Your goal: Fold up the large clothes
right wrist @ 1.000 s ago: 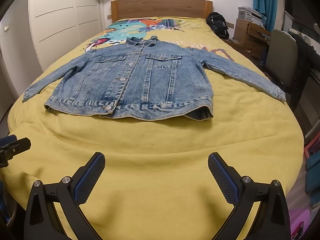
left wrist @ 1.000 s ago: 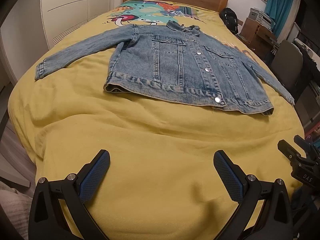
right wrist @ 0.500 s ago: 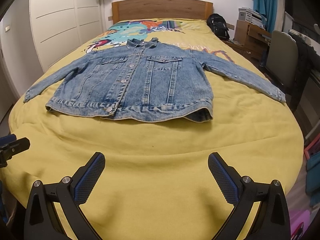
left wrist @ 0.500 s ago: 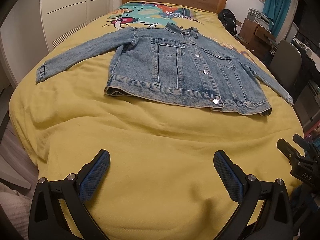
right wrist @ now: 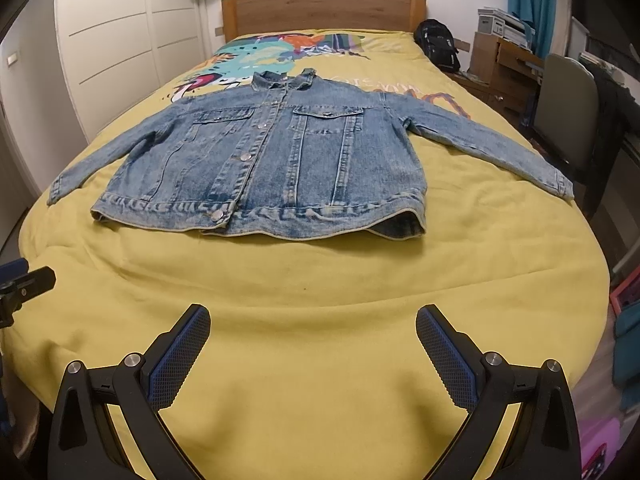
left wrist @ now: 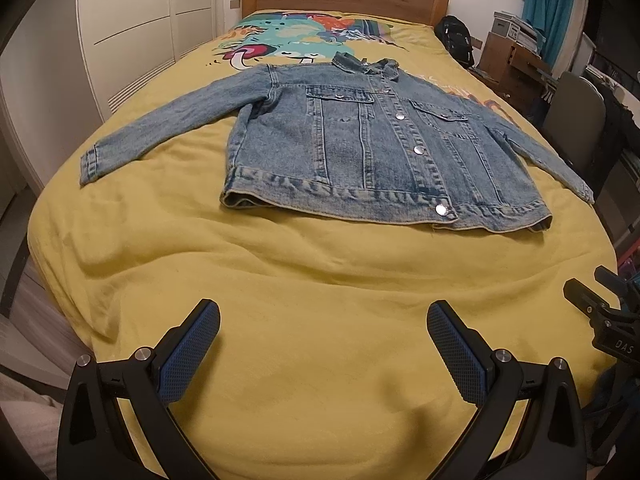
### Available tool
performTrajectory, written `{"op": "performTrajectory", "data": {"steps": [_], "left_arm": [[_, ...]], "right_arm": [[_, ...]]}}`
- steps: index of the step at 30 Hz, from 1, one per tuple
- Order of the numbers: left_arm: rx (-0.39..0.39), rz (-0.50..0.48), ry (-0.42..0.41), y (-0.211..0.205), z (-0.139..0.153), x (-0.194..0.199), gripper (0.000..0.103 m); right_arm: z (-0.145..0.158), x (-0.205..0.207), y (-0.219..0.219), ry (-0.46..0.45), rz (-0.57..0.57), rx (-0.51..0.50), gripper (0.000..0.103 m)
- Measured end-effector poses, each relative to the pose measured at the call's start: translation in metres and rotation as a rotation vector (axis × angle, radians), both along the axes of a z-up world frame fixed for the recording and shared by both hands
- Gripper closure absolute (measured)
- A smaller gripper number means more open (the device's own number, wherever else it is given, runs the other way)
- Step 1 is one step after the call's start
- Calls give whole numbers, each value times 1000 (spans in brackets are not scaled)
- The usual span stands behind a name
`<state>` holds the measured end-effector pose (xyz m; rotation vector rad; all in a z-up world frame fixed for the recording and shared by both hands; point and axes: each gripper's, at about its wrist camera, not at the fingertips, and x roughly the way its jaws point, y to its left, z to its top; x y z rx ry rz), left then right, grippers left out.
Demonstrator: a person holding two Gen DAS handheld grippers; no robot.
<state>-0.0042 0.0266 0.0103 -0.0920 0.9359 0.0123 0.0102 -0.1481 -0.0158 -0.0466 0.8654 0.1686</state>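
The denim jacket [left wrist: 384,152] [right wrist: 280,160] lies flat and face up on the yellow bedcover, buttoned, collar at 12 o'clock toward the headboard and hem at 6 o'clock. It is faded blue with 2 flapped chest pockets and silver buttons down the front. Both sleeves are spread out, one slanting toward 8 o'clock, the other toward 4 o'clock. The hem corner at 5 o'clock gapes slightly open.
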Motion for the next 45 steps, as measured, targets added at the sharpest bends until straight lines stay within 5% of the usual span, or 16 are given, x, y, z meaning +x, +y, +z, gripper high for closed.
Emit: {"op": "performTrajectory", "data": {"steps": [12, 28, 45], "left_arm": [[19, 54, -4, 16, 12, 16, 1], [84, -13, 45, 6, 25, 35, 1], [22, 88, 111, 33, 28, 66, 1]], "right_arm": [[10, 12, 5, -10, 31, -19, 0], [21, 31, 3, -16, 39, 10, 0], [32, 65, 0, -4, 35, 24, 0]]}}
